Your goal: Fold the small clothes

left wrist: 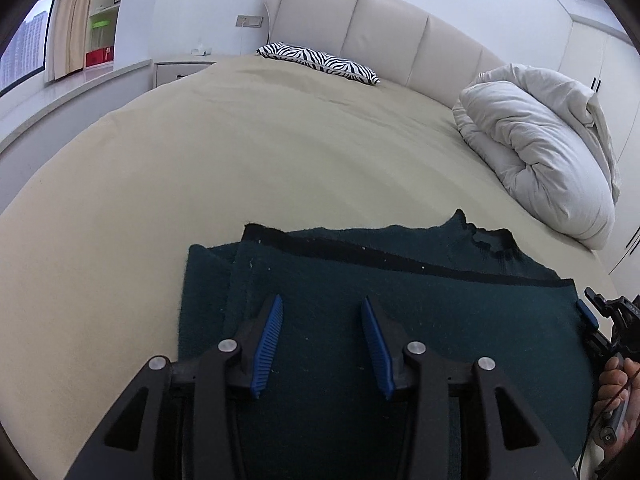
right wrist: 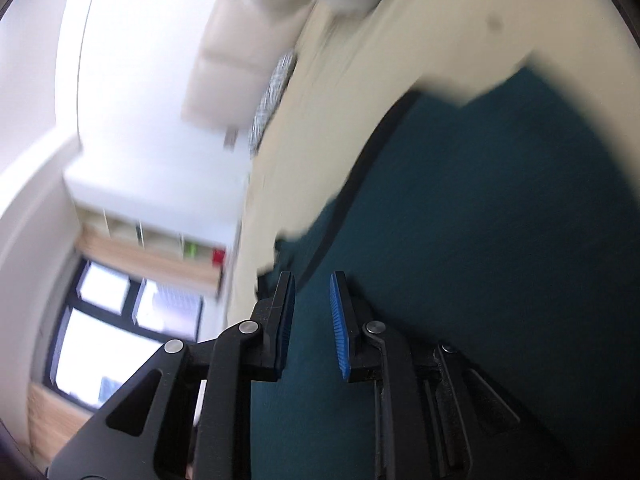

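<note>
Dark teal knit fabric, the garment [left wrist: 400, 320], lies partly folded on the near part of the bed [left wrist: 240, 168], with a black trim band running across its upper layer and a notched neckline at its far right edge.

The left tool [left wrist: 322, 320] is positioned over the near half of the garment. Its two blue ribbed fingers [left wrist: 269, 340] stand well apart, with nothing between them; whether the tips touch the cloth cannot be told.

The right tool [right wrist: 312, 308] is rolled sideways over the same garment. Its fingers are parted with a narrower gap and grip nothing. This view is motion-blurred. In the left wrist view, a hand [left wrist: 618, 384] holds the right tool at the garment's right edge.

Further back on the bed: a bundled white duvet [left wrist: 540, 152] at the right, and a zebra-striped pillow [left wrist: 320, 62] against the padded headboard [left wrist: 380, 32].
</note>
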